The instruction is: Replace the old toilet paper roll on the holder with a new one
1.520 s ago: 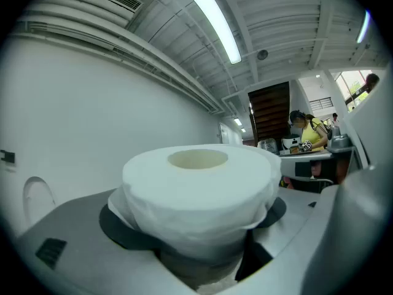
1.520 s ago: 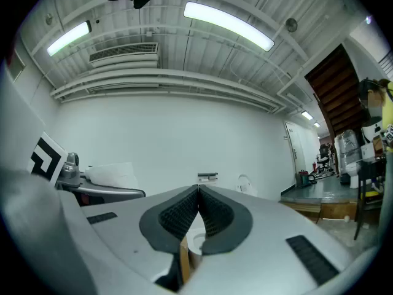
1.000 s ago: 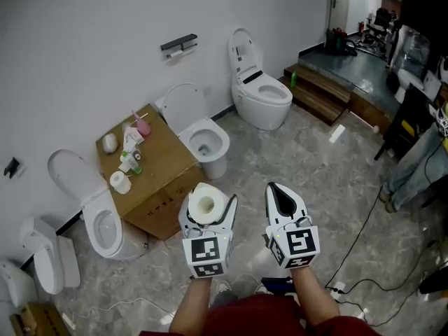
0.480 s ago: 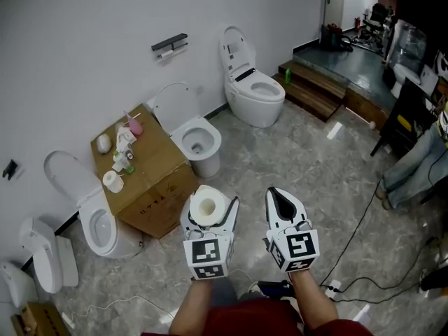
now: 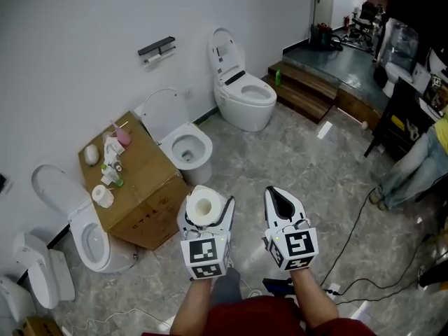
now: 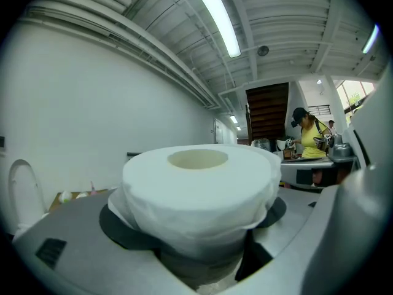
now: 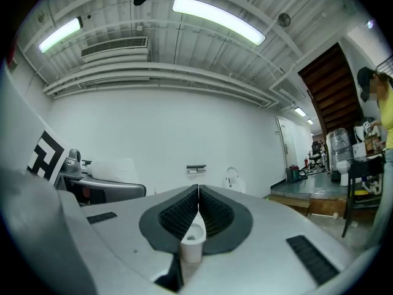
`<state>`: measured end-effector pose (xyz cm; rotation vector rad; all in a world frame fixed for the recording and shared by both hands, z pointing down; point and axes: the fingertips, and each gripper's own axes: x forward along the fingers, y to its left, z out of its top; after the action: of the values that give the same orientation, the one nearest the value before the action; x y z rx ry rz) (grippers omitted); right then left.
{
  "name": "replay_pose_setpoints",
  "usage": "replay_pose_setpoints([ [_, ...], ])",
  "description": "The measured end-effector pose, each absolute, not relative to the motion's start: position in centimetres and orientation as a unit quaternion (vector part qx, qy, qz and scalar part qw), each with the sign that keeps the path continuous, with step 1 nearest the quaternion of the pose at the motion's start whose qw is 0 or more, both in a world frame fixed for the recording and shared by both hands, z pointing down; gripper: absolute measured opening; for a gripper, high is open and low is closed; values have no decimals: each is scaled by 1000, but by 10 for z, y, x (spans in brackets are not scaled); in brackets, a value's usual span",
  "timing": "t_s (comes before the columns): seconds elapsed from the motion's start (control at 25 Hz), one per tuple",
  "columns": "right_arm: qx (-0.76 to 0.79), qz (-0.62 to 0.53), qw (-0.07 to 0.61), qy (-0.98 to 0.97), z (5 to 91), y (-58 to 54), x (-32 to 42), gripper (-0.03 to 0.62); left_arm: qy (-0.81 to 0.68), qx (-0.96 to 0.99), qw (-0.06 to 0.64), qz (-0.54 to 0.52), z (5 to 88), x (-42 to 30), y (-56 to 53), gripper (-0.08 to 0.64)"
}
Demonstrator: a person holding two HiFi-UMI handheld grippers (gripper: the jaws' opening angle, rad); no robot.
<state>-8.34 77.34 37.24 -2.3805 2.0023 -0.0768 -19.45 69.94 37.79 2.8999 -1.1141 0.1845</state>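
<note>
Wall holder (image 5: 157, 47) shifted left, cardboard box (image 5: 148, 175) too

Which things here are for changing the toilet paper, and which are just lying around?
For the job:
- the toilet paper roll, gripped by the left gripper
- the holder on the wall
- the right gripper, shut and empty

Just lying around:
- the cardboard box
- the small roll on it
- the toilets

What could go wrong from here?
The toilet paper roll is soft and its outer sheet looks loose, so the left gripper could crush it or let it slip. Cables cross the floor near the person's feet: a trip risk. The right gripper is shut and must open before working at the wall holder.
</note>
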Motion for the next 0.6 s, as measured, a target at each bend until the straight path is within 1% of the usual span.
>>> replay_pose_setpoints([
  [0.2,-763,-17,8,647,369,711,-77,19,-361,931,15,50,375,-187,640,440],
  [0.28,-760,-13,-5,650,370,683,-79,18,-365,930,16,45,376,-186,612,440],
  [0.6,-754,-9,-26,657,365,571,-88,18,-381,924,18,36,369,-200,500,440],
])
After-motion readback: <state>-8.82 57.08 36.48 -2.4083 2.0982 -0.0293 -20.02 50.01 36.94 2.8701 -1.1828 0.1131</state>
